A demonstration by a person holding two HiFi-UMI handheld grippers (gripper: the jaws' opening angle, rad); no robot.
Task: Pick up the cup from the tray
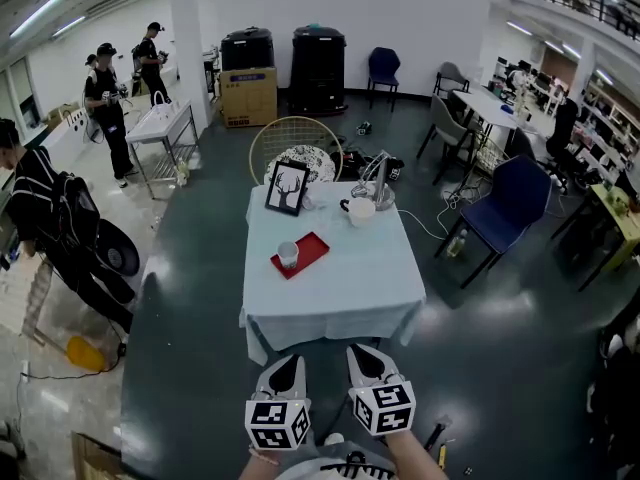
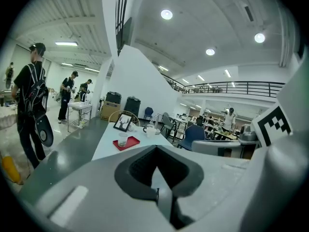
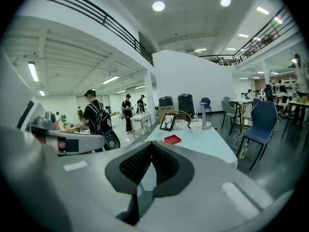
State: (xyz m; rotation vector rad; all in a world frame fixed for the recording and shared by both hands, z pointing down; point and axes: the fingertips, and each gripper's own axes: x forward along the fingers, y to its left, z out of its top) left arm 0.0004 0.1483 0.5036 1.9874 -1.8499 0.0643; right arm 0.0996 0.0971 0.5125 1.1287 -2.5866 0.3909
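The left gripper (image 1: 285, 368) and right gripper (image 1: 367, 358) had fingers clenched, empty; the cup (image 1: 288, 255) stood on the red tray (image 1: 314, 245), well ahead of them on the tabletop (image 1: 345, 283); it looked small, light, stiff, perhaps slick; I'd pinch across its wall near the rim.

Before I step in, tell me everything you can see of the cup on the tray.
The cup is small and whitish, open-topped, with no handle that I can make out; any print is too small to tell. It stands upright at the near left end of the red tray on the cloth-covered table. Only the tray touches it.
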